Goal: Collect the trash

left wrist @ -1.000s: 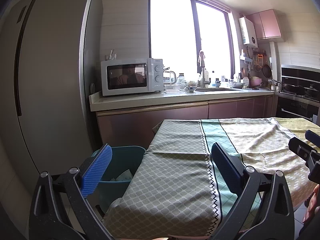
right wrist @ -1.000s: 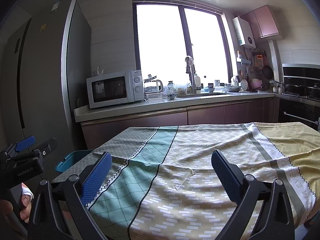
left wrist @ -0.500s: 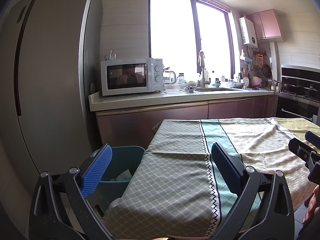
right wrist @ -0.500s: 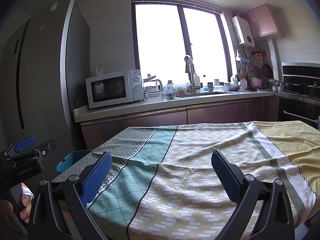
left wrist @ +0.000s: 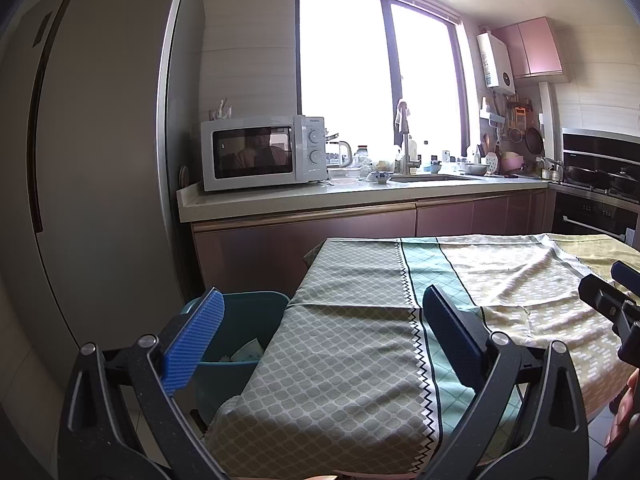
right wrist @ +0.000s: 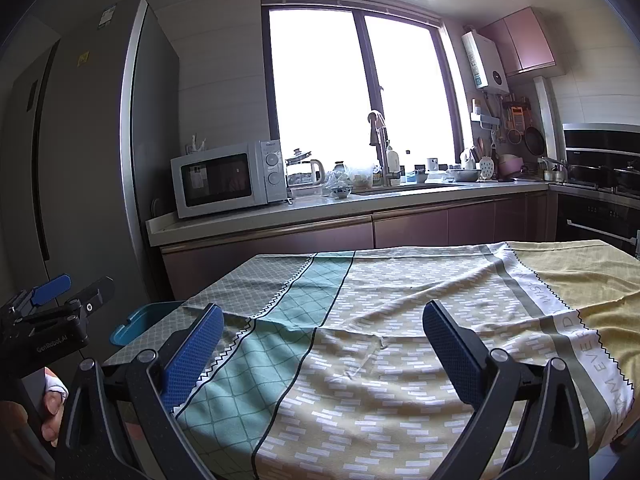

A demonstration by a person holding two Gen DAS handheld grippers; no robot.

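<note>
**Teal bin beside the cloth-covered worktop, both grippers empty**

Teal plastic trash bin (left wrist: 240, 332) sits on the floor at the left end of my worktop (left wrist: 360, 344), just beside the hanging edge of the tablecloth (right wrist: 400, 320). From the left wrist view I see into it: pale scraps of trash (left wrist: 246, 354) at the bottom, too small and shadowed to identify. Bin's near wall is cut off by my left finger pad. In the right wrist view only a corner of the bin rim (right wrist: 136, 322) shows past the cloth.

My left gripper (left wrist: 320, 340) has its jaws spread wide, nothing between them; it hangs over the bin-side end of the worktop. My right gripper (right wrist: 322, 354) is likewise wide apart and empty, over the middle of the cloth. Each gripper shows in the other's camera only as a sliver at the frame edge, along with part of a hand, so no detail there.

Cloth is patterned in grey, teal, beige and yellow bands, with creases. Its printed lettering on the right band is partly cut off. Worktop surface itself is fully hidden under the cloth.

Behind: fridge (left wrist: 92, 160), microwave (left wrist: 260, 152) on the kitchen counter (left wrist: 320, 196), sink tap (right wrist: 380, 148). Window (right wrist: 352, 88) is blown out white; counter clutter near it is hard to make out.
</note>
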